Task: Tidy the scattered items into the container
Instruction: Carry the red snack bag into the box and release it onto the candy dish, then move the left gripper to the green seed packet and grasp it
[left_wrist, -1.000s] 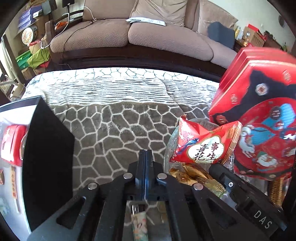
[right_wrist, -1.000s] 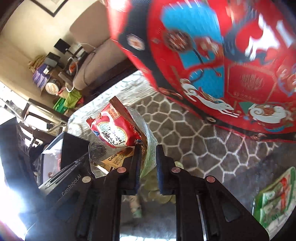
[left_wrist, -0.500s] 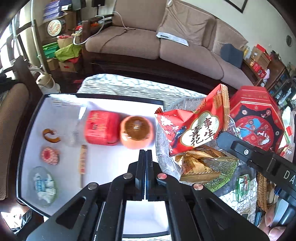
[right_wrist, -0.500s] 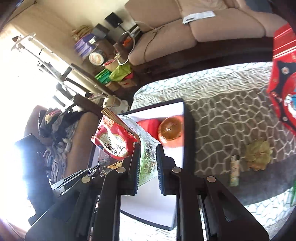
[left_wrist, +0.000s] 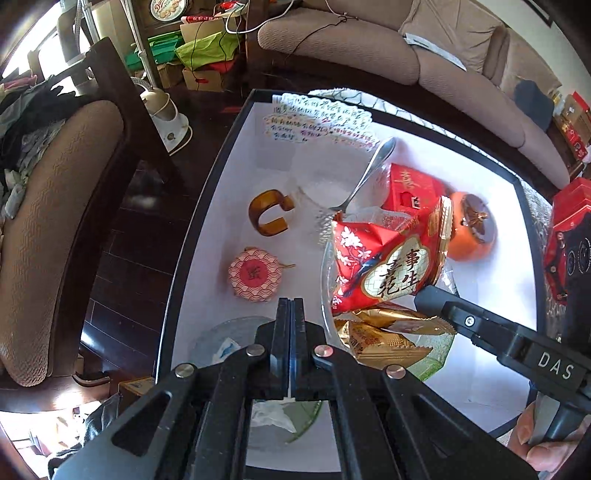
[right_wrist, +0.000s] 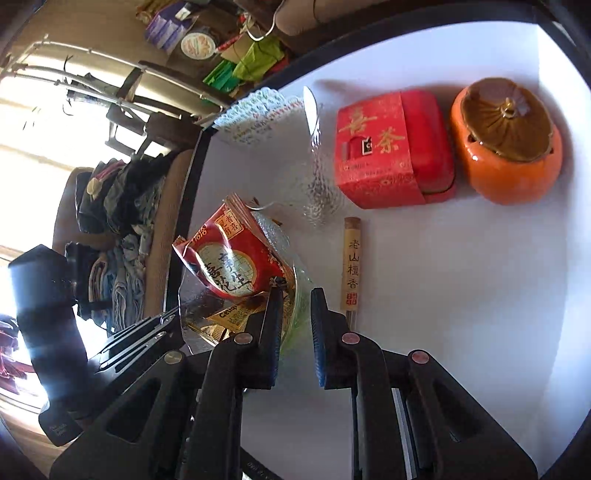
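My right gripper is shut on the rim of a clear glass dish and holds it over the white tray. The dish carries a red snack packet and gold sachets. My left gripper is shut and empty, next to the dish. In the tray lie a red box, an orange persimmon jar, an incense tube, a brown C-shaped piece, a round red-patterned tin and a spoon.
The tray's black rim borders dark floor with a padded chair to the left. A sofa stands behind. A red hexagonal box sits at the right edge. A clear plate with wrappers lies near my left gripper.
Both grippers have moved left from the patterned cloth to over the white tray, and the glass dish with snacks went with the right one. The view has dropped closer to the tray.
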